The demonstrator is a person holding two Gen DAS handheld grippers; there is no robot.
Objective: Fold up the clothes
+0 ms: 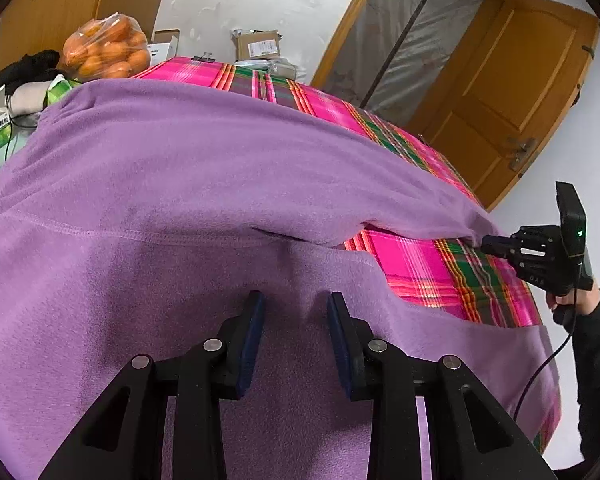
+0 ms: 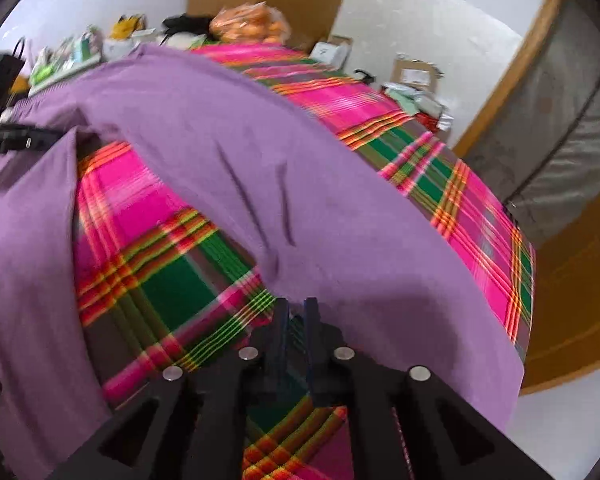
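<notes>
Left gripper (image 1: pixel 296 308): jaws are spread apart over the fabric near the crotch seam, nothing is pinched, pads look just above or barely on the cloth.

Purple pants (image 1: pixel 180 168): laid out across the plaid tablecloth (image 1: pixel 416 264), waistband toward the cluttered far end, two legs splayed in a V with tablecloth showing between them.

Right gripper (image 2: pixel 296 312): jaws are nearly closed right at the hem of the far leg; in the left wrist view a bit of hem looks pinched, though the right wrist view is blurry, so the grip can't be fully confirmed.

Progress: pretty early, honestly. No fold is seen yet; the pants are only spread flat.

Left to do: one leg likely gets brought over onto the other, then the length folded up.
</notes>
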